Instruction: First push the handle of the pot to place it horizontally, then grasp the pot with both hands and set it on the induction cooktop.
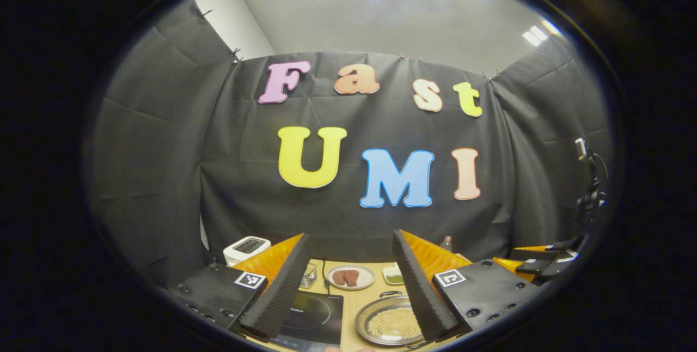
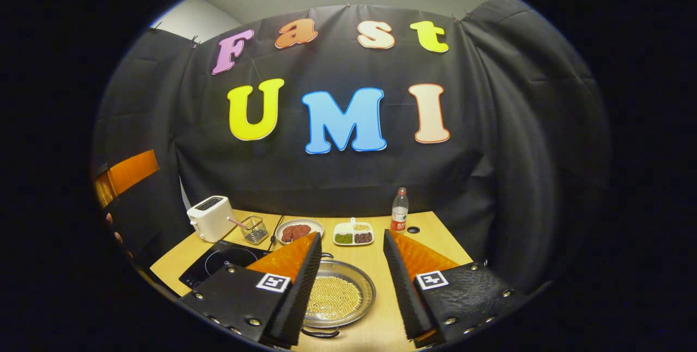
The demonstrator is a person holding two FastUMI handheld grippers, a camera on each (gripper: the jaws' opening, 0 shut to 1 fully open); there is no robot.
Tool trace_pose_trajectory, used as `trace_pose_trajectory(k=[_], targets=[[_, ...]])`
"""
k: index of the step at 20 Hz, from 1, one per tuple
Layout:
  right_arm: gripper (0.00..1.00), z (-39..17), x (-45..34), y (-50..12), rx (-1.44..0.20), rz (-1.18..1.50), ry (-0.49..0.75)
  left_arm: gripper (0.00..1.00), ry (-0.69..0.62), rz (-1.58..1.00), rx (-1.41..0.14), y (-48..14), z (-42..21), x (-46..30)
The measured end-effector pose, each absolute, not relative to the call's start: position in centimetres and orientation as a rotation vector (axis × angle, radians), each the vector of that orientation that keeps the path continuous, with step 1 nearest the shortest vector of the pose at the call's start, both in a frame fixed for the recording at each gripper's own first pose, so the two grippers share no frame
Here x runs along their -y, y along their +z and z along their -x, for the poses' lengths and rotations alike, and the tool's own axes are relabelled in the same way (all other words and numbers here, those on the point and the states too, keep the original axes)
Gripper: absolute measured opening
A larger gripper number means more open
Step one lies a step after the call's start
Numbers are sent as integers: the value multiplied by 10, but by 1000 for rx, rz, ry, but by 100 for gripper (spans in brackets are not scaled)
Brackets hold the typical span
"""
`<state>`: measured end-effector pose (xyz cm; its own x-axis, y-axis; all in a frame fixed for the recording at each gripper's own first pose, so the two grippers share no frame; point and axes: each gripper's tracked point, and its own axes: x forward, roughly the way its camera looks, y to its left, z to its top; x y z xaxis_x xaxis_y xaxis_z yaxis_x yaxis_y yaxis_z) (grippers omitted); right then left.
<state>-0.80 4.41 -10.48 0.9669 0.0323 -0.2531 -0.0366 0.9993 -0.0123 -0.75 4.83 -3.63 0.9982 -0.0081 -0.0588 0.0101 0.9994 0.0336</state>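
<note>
Both my tools, left tool (image 1: 348, 286) and right tool (image 2: 351, 281), hang wide and empty above the pot (image 2: 338, 293). I'd lower the right first and nudge its near handle (image 2: 319, 333) sideways, gently.

wooden table (image 2: 430, 243), pot (image 2: 337, 293), induction cooktop (image 2: 218, 262), toaster (image 2: 209, 217), bottle (image 2: 399, 209), two dishes (image 2: 298, 230)

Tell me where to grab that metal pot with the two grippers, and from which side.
Take the pot by its two small loop handles: the near handle and the far handle, on opposite rim edges. The pan is shallow and filled with yellow beans, so come in low from each handle's side, keeping it level.
</note>
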Motion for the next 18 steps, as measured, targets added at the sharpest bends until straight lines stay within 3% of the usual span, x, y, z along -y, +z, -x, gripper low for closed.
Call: trace_pose_trajectory(k=[2,3,4,5,7,8,9,10,18], targets=[[50,7,-53,-120,-303,3,56,95,-9,-31,-65,-39,8,-52],[50,6,-54,-130,-330,6,49,95,-11,-33,-67,-40,9,-54],[19,7,-63,-139,-360,-1,78,97,-13,-35,-70,-41,9,-56],[15,9,-73,-148,-392,-1,115,96,-15,-36,-72,-42,10,-58],[19,15,-76,-166,-448,20,128,97,-21,-34,-75,-44,11,-62],[8,18,-84,-176,-484,16,149,99,-25,-31,-81,-46,11,-63],[10,21,-88,-185,-517,16,160,99,-28,-29,-84,-48,12,-66],[2,21,-90,-199,-550,11,163,99,-33,-27,-84,-49,13,-68],[2,69,-123,-293,-894,-30,260,99,-41,-33,-119,-64,20,-83]])
